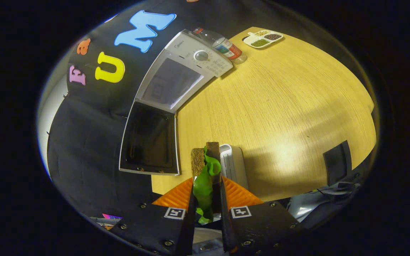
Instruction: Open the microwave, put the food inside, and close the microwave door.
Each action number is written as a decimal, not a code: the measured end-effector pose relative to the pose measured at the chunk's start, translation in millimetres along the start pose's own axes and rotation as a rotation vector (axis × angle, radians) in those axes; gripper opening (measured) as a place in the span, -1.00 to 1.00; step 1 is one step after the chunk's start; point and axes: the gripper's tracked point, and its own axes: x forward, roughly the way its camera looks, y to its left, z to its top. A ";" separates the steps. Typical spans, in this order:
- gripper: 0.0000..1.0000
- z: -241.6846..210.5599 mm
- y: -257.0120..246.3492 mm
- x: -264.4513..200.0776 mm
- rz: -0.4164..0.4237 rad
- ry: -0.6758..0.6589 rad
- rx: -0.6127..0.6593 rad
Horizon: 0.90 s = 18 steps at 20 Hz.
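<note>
Microwave (176,81) stands on the tabletop (279,106) well beyond the claw (206,199), its door (150,140) swung open; its brand mark is too small to read. Clenched between both fingers is the food (206,170), a sandwich with green leaf. Farther right lie a labelled bottle (222,46) and a divided tray (263,38).

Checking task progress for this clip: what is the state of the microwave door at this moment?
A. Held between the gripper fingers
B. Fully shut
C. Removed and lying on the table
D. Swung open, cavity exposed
D: the microwave has its door swung open, leaving the cavity exposed, while the gripper is shut on the green food item, ahead of the door on the wooden table.
</note>
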 end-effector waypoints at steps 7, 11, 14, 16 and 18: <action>-0.36 26.9 68.8 19.2 0.085 -0.121 -0.010; -0.37 44.2 104.9 45.9 0.121 -0.188 -0.002; -0.37 57.1 126.7 67.6 0.133 -0.244 -0.002; -0.36 66.8 140.2 79.7 0.138 -0.287 -0.007; -0.37 81.2 150.9 90.8 0.143 -0.348 0.001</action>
